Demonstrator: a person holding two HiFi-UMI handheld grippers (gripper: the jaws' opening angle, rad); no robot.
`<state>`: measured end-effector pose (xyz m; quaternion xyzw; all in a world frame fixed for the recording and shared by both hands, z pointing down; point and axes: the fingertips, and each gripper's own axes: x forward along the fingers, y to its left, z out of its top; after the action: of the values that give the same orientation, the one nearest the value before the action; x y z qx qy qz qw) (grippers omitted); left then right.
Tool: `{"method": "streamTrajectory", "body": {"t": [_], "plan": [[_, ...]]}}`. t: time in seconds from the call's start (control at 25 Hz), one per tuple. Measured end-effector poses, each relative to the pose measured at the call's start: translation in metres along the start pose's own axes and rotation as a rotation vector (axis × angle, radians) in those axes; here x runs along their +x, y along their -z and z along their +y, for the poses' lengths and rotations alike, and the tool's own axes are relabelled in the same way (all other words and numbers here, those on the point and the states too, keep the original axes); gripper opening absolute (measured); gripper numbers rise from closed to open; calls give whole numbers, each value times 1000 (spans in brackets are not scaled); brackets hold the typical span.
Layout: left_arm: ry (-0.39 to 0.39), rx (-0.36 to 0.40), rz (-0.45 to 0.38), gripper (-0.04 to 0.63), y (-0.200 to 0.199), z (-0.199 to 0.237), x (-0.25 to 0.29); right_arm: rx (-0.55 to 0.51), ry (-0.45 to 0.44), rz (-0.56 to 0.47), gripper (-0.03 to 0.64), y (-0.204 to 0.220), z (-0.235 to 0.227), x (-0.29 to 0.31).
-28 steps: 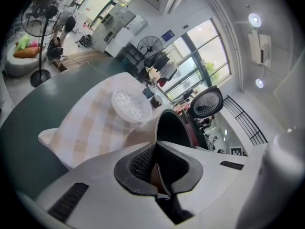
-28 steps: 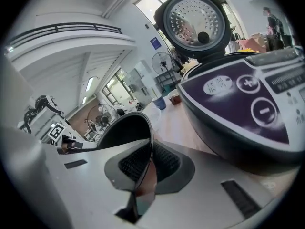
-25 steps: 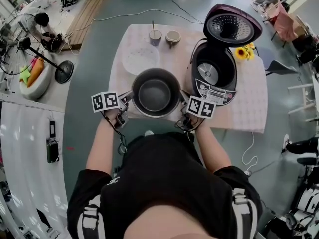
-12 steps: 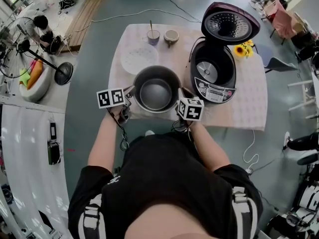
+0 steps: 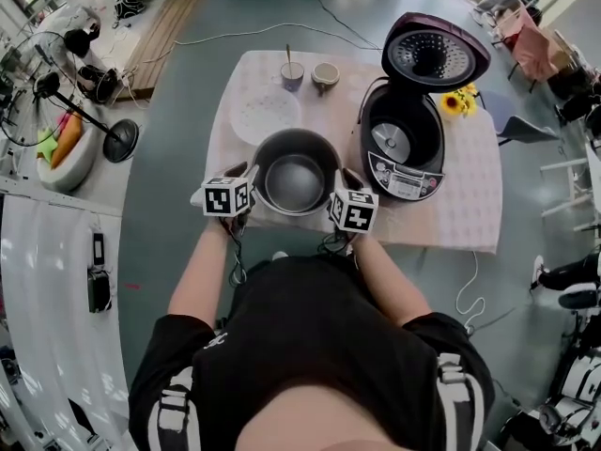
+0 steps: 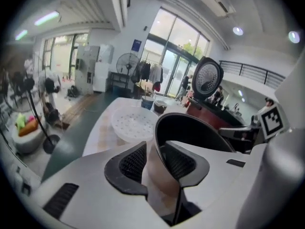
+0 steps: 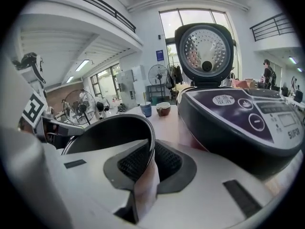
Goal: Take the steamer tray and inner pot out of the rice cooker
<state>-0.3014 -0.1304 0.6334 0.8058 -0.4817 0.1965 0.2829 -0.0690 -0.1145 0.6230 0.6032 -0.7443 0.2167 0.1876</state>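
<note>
Inner pot [image 5: 294, 178] stood on the table [image 5: 451, 205], apparently set down. My right gripper [image 7: 151, 163] pinched its rim. My left gripper [image 6: 153, 162], jaws just opening, loosely straddled it. Next, the right needed releasing.

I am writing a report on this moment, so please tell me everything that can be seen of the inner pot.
The inner pot is round, deep and dark grey, metal by its look, with a thin rim and nothing inside. It seems to rest upright on the table, left of the open rice cooker, the white steamer tray behind it. The right gripper is clamped on its rim. The jaws of the left gripper have just been opening; the opposite rim stands between them, unpinched.
</note>
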Motion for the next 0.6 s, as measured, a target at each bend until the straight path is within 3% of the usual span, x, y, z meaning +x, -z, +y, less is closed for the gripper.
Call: {"method": "streamTrajectory", "body": {"t": [0.12,0.28,0.44,0.6], "plan": [[-60,97,-93,155,-17,-4,-8,-11,11,-62,35,-13,2,-8],[-106,188,-238,155,-62,-20,-30,-19,-30,-217,35,-57,13,-32],[-81,274,-376,138,-113,-55,-56,-68,-35,-456,35,-123,18,-76],[-49,341,-517,113,-158,-97,-81,-170,37,-651,34,-177,6,-123]]}}
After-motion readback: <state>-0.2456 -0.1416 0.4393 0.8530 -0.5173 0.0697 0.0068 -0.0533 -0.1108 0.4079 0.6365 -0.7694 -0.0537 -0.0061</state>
